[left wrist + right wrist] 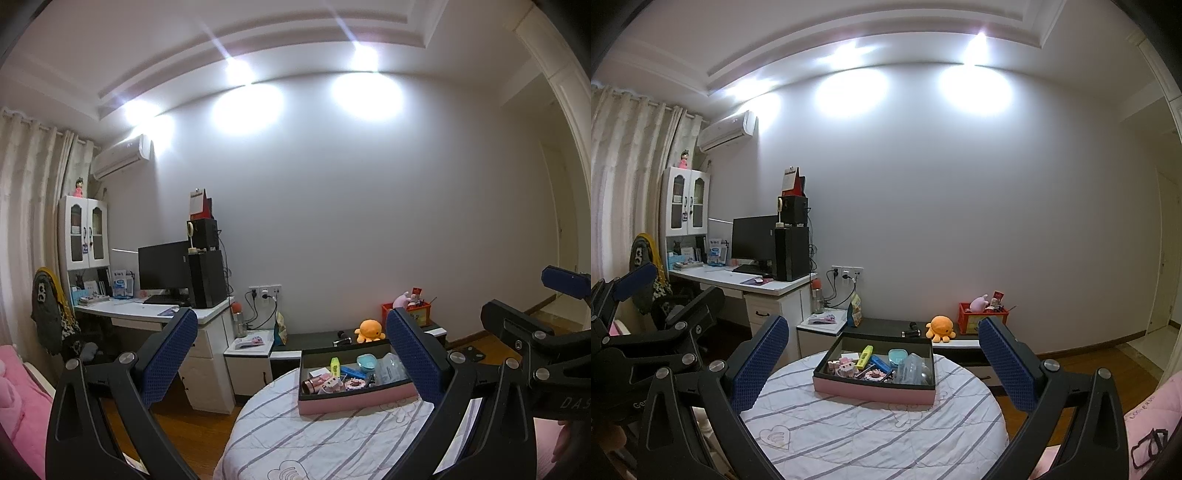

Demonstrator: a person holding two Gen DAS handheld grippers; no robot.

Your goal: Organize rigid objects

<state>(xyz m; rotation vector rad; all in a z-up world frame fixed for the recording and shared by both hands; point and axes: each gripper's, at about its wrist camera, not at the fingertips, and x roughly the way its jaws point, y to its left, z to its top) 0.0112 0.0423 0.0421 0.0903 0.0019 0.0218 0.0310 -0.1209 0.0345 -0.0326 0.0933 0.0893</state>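
Both your grippers, left and right, hold fingers wide, empty; reaching carelessly could tip the tray off the tabletop.

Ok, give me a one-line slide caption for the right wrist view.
Right gripper, jaws open, faces a pink tray of small items on a round striped-cloth table; left gripper alongside.

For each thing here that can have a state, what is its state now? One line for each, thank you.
Left gripper: open, empty, above the table.
Right gripper: open, empty, above the table.
Pink box: lid off, filled with small items, resting on the round table.
Yellow highlighter: capped, leaning inside the box.
Monitor: screen dark.
Cabinet doors: closed.
Ceiling lights: on.
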